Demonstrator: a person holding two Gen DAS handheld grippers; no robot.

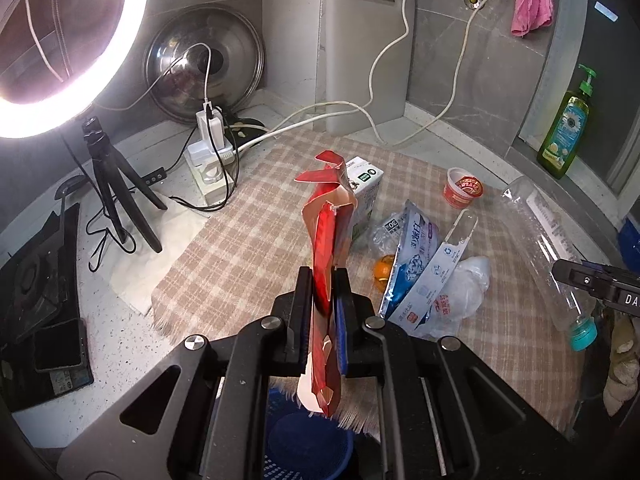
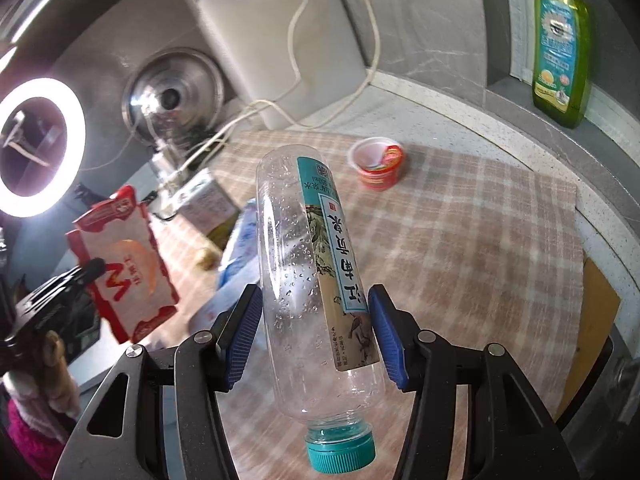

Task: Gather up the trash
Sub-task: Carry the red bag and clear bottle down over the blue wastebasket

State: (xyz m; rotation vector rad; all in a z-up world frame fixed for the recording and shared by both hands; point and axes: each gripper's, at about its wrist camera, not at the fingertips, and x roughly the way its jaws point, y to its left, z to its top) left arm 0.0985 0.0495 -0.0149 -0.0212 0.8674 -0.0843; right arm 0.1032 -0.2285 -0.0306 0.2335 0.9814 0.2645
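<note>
My left gripper [image 1: 323, 280] is shut on a flattened red snack packet [image 1: 326, 240], held edge-on above the checked cloth [image 1: 240, 248]; the same packet [image 2: 124, 264] shows flat in the right wrist view. My right gripper [image 2: 316, 324] is shut on a clear empty plastic bottle [image 2: 308, 280] with a teal cap [image 2: 340, 450] pointing toward the camera, lifted off the cloth. That bottle [image 1: 548, 248] also appears at the right in the left wrist view. On the cloth lie a white carton [image 1: 366, 196], a red cup [image 1: 462, 188], blue-and-white wrappers [image 1: 416, 272] and an orange bit [image 1: 385, 272].
A blue basket [image 1: 308, 444] sits below the counter's front edge. A ring light [image 1: 76, 40] on a tripod [image 1: 116, 196], a power strip [image 1: 212, 160] with cables, a pot lid [image 1: 204, 68], a cutting board [image 1: 366, 56] and a green soap bottle [image 1: 566, 128] line the back.
</note>
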